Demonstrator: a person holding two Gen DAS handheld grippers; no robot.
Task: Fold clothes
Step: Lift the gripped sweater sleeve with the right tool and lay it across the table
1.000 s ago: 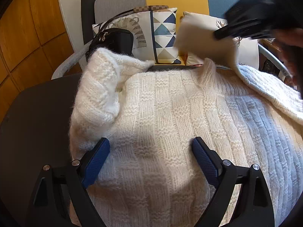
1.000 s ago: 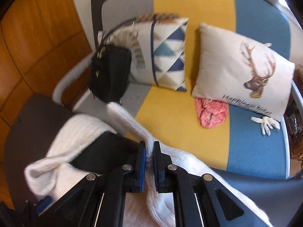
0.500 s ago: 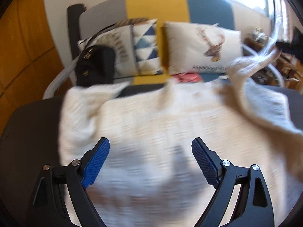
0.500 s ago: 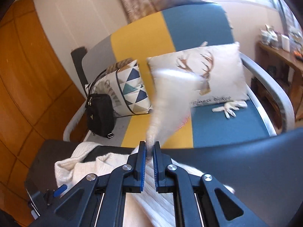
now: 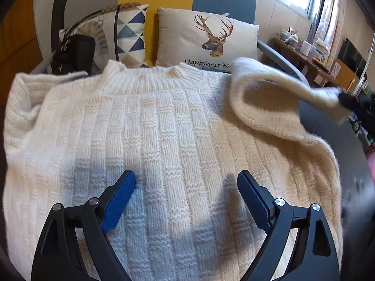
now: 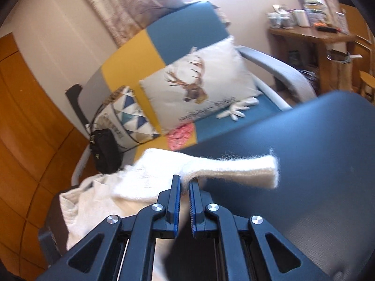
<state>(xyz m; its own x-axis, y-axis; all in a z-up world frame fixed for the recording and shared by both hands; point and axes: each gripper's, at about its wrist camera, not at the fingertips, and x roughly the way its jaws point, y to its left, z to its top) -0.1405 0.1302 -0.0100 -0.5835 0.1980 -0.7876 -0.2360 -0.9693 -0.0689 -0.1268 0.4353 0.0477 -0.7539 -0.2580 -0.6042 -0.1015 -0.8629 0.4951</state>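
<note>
My left tongs (image 5: 186, 194) hover spread wide above the body of the cream knitted sweater (image 5: 164, 140), nothing between their blue pads. The sweater lies flat on the dark surface (image 6: 316, 164) directly beneath and ahead of them, collar at the far edge. My right tongs (image 6: 184, 182) are pressed together, pinching the sweater's sleeve (image 6: 234, 168), whose cuff projects to their right above the surface. Beyond the collar: a deer-print cushion (image 5: 208, 39) on a sofa (image 6: 182, 30).
</note>
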